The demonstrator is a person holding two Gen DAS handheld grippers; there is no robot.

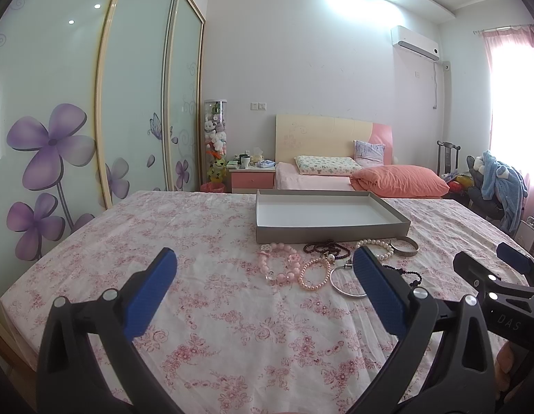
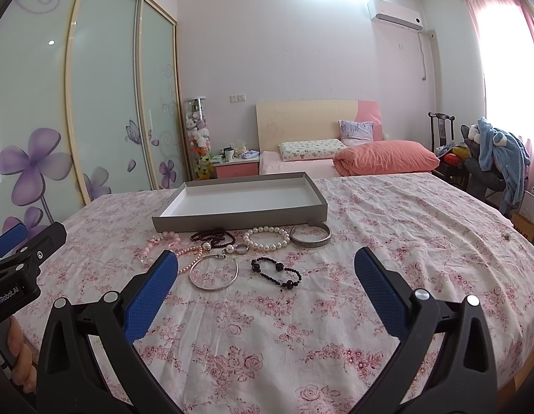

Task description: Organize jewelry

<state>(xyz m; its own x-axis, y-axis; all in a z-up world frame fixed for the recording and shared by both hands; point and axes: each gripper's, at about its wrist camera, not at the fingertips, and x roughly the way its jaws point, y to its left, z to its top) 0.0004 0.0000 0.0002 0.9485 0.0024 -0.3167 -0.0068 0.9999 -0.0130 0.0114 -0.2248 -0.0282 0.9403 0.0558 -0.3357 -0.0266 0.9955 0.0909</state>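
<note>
Tools point(image 1: 263, 288) point(image 2: 263, 288) both wide, "GenRobot.AI", "DAS" on bodies (bracelets point(image 2: 267, 238) by tray point(image 2: 239, 220)).

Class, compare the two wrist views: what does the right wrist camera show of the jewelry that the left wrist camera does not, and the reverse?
Only the right wrist view shows the whole black bead bracelet and small ring. Only the left wrist view shows the pink bead bracelet fully. Both share the empty gray tray, white pearl bracelet, silver cuff and thin silver bangle.
</note>
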